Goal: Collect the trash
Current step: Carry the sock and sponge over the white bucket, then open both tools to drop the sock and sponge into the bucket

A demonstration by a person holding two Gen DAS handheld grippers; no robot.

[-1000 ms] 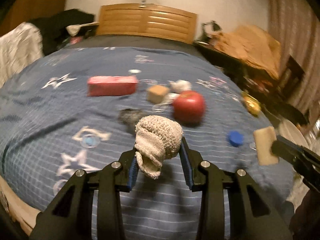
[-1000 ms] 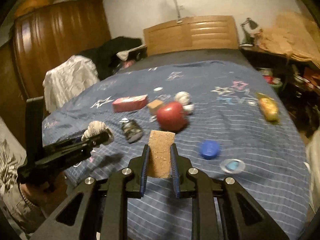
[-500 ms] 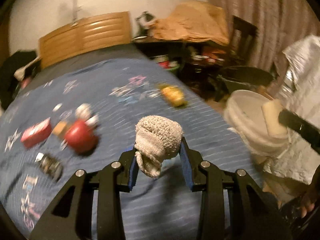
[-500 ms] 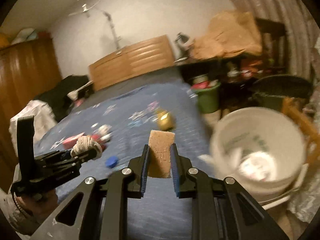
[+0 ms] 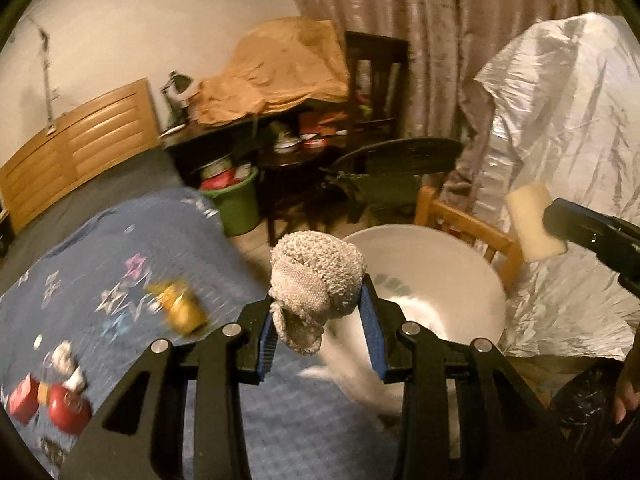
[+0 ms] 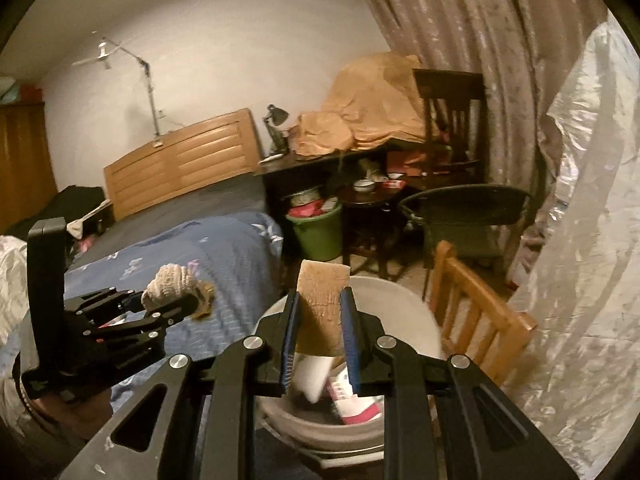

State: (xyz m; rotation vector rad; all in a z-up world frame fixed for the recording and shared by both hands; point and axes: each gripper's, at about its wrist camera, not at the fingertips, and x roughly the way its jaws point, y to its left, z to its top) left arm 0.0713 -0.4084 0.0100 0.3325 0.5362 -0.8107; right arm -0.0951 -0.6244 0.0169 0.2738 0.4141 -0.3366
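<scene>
My left gripper (image 5: 318, 334) is shut on a balled-up beige knitted cloth (image 5: 318, 280), held in the air beside the near-left rim of a white bucket (image 5: 460, 264). My right gripper (image 6: 318, 338) is shut on a tan sponge block (image 6: 322, 304) right above the white bucket (image 6: 404, 300), which holds paper and packaging scraps. The sponge also shows in the left wrist view (image 5: 534, 222), and the cloth in the right wrist view (image 6: 170, 284).
A bed with a blue star blanket (image 5: 120, 264) carries a yellow packet (image 5: 180, 308), a red apple (image 5: 68, 408) and a red box (image 5: 22, 400). A wooden chair (image 6: 480, 320), silver plastic sheet (image 5: 560, 140), green bin (image 6: 318, 232) and dark chair (image 6: 468, 212) stand around the bucket.
Both grippers swung right from over the bed to the white bucket, keeping their loads. The sponge now hangs over the bucket's opening.
</scene>
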